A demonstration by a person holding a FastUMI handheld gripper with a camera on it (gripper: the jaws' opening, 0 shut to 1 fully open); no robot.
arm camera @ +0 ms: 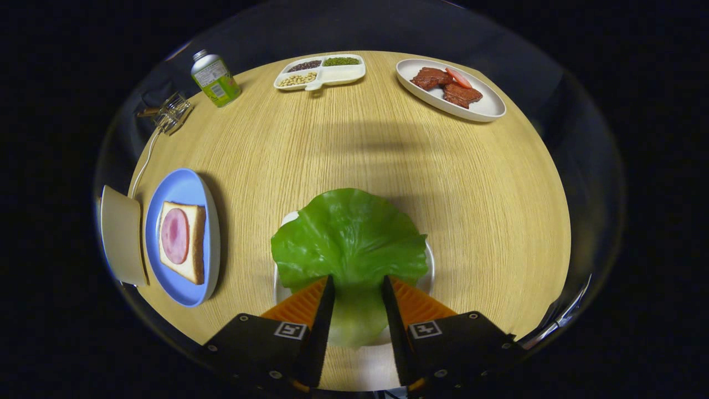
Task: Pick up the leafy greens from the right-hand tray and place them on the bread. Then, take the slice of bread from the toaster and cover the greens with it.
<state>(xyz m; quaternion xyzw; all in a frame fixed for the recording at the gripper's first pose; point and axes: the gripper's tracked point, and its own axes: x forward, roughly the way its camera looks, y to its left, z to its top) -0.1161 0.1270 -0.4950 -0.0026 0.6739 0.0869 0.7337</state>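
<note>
two fingers of the hand-held gripper [357,285] stood apart, jaws parted about as wide as the pale stem of the leafy greens [350,244], which lay between them. the fingers flanked the stem on either side; whether the pads actually pressed on it could not be told. the leaf fanned out just ahead of the fingertips, covering most of a white tray [429,266] that sat on the wooden tabletop [354,144]. off to the left of the fingers, well apart from the greens, a blue plate [185,188] carried a slice of bread [195,244] topped with a round pink slice of ham [175,235]. just left of that plate stood a beige toaster [122,235], a white cord [145,160] running from it toward the far edge. far beyond the fingers: a green bottle [216,78], a small clear holder [173,112], a divided white dish [321,72] with beans and seeds, and an oval white plate [487,105] with brown meat pieces [448,86].
</note>
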